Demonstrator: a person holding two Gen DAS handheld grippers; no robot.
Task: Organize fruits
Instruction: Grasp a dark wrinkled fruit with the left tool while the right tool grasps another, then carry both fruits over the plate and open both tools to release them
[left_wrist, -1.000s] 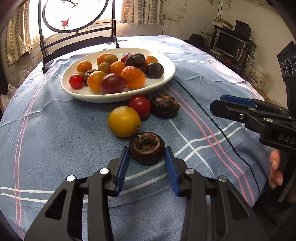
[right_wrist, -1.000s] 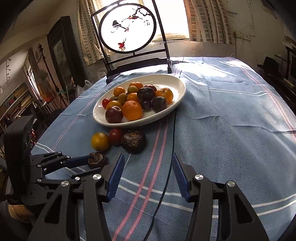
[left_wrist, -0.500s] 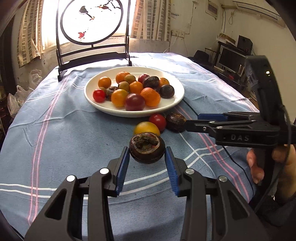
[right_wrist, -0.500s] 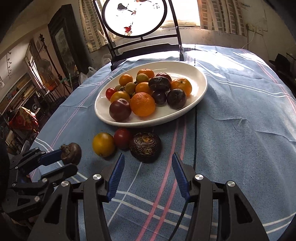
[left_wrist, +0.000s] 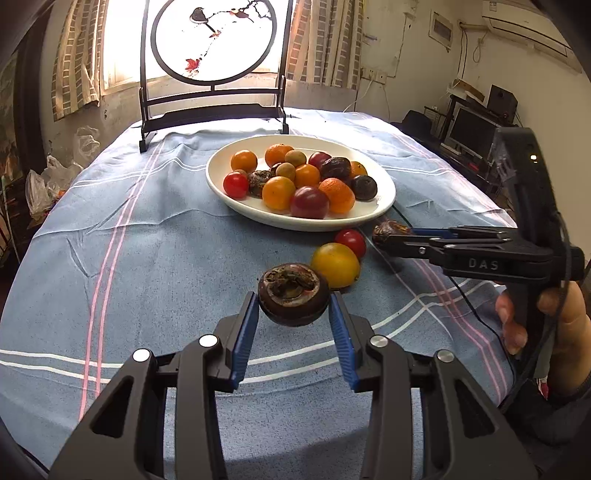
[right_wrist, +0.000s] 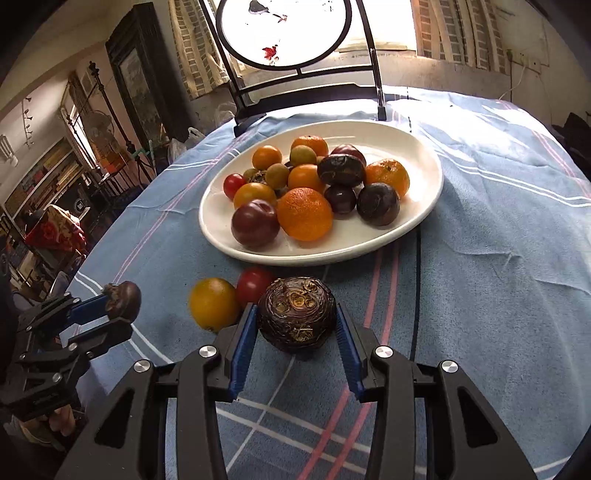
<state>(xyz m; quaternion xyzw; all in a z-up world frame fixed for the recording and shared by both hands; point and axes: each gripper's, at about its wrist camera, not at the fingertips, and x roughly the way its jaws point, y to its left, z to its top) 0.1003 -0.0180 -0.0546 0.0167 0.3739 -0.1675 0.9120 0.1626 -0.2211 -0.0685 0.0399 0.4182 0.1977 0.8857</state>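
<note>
My left gripper (left_wrist: 293, 301) is shut on a dark brown round fruit (left_wrist: 293, 293) and holds it above the blue cloth; the right wrist view shows that gripper (right_wrist: 120, 314) with the fruit (right_wrist: 123, 300) at the left. My right gripper (right_wrist: 295, 314) has its jaws closing on a second dark fruit (right_wrist: 297, 317) resting on the cloth, and both pads touch its sides. Just left of it lie a yellow fruit (right_wrist: 212, 304) and a red tomato (right_wrist: 255, 282). Behind them stands a white oval plate (right_wrist: 406, 140) with several fruits.
A round painted screen on a black stand (left_wrist: 214, 40) stands at the table's far edge. A black cable (right_wrist: 417, 277) runs over the cloth right of the plate. A person's hand (left_wrist: 554, 314) holds the right gripper (left_wrist: 386, 238).
My left gripper lifted its dark fruit off the cloth and drew back. The right gripper came forward to the dark fruit in front of the plate, and its jaws narrowed around it.
</note>
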